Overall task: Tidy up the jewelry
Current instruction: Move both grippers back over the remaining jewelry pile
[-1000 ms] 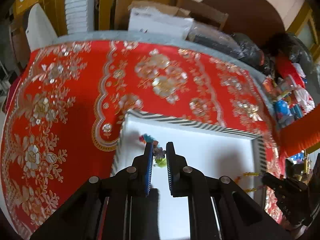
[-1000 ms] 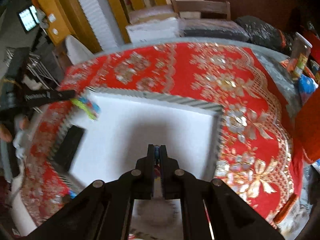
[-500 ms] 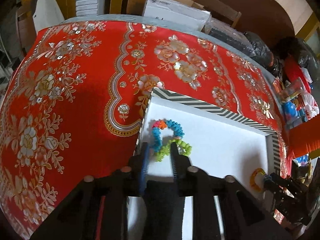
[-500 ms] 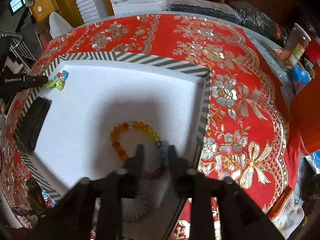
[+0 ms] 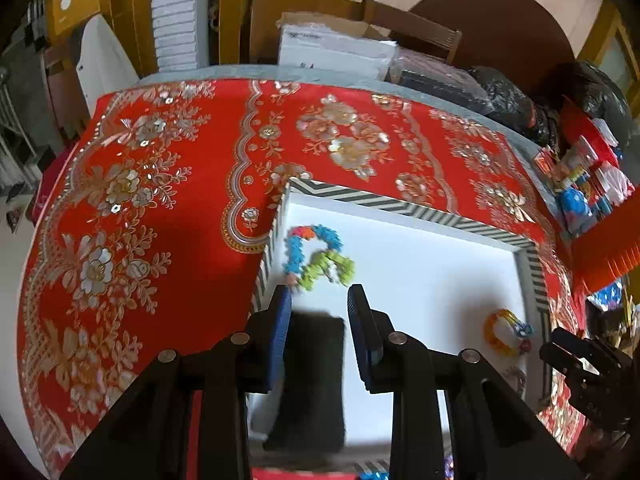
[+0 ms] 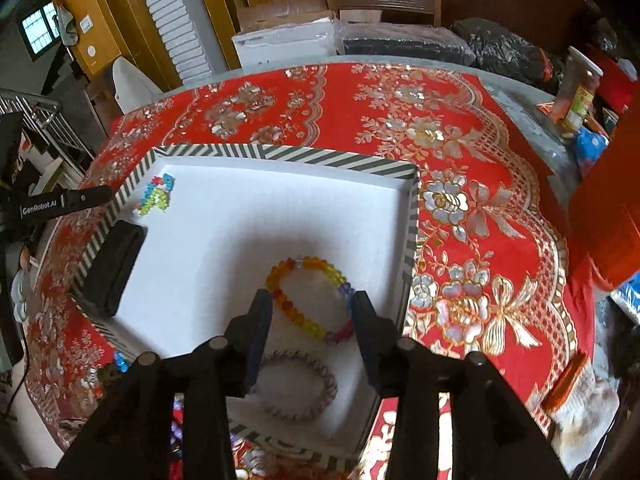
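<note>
A white tray with a striped rim point(image 6: 280, 155) point(image 5: 400, 202) sits on the red cloth. A blue, green and orange bracelet point(image 5: 316, 254) point(image 6: 156, 197) lies in its far left corner. My left gripper point(image 5: 319, 296) is open and empty just behind it. An orange and yellow bead bracelet point(image 6: 306, 300) point(image 5: 504, 332) lies near the right rim. My right gripper point(image 6: 312, 300) is open and empty above it. A silver bracelet point(image 6: 298, 386) lies nearer, partly hidden by the fingers.
A black flat case point(image 6: 114, 268) point(image 5: 312, 376) lies in the tray by the left rim. Loose beaded pieces point(image 6: 120, 362) lie on the cloth outside the near rim. Boxes and bags point(image 6: 360, 40) crowd the far table edge. A jar point(image 6: 576, 92) stands far right.
Both grippers opened and pulled back. The left let go of the colourful bracelet in the far left corner; the right let go of the orange and yellow bracelet near the right rim.
</note>
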A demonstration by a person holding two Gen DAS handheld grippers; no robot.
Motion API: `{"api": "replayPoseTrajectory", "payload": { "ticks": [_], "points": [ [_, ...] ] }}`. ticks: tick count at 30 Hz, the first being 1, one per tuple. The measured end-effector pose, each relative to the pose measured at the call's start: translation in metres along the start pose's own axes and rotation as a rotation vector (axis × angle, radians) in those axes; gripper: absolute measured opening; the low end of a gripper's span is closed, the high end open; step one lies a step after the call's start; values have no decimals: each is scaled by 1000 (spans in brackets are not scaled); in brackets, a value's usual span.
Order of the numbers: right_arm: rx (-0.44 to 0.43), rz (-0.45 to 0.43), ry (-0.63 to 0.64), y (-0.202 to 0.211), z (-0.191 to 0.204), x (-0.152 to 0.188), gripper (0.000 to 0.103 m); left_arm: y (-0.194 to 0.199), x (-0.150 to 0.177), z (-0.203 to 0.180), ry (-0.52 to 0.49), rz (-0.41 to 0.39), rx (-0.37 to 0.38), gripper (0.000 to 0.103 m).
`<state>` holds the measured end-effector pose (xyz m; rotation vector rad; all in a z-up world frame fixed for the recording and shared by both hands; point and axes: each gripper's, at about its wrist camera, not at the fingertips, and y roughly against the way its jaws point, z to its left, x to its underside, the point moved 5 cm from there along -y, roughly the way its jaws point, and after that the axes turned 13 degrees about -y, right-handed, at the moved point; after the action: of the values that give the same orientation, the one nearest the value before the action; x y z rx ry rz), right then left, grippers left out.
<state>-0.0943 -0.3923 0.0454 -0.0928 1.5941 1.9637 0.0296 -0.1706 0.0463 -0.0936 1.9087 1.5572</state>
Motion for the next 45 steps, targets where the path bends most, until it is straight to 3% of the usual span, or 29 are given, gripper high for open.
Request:
{"api": "replayPoseTrajectory", "payload": {
  "ticks": [7,24,45],
  "points": [
    [-6,-21,25,25,5,21,46,33,15,-25,-57,-51,-38,10],
    [-23,-42,63,78,-10,73,51,86,70,-67,-75,-95,-85,10],
    [-48,6,82,90,-34,118,51,104,133,-76,14,-27,-3,10]
  ]
}}
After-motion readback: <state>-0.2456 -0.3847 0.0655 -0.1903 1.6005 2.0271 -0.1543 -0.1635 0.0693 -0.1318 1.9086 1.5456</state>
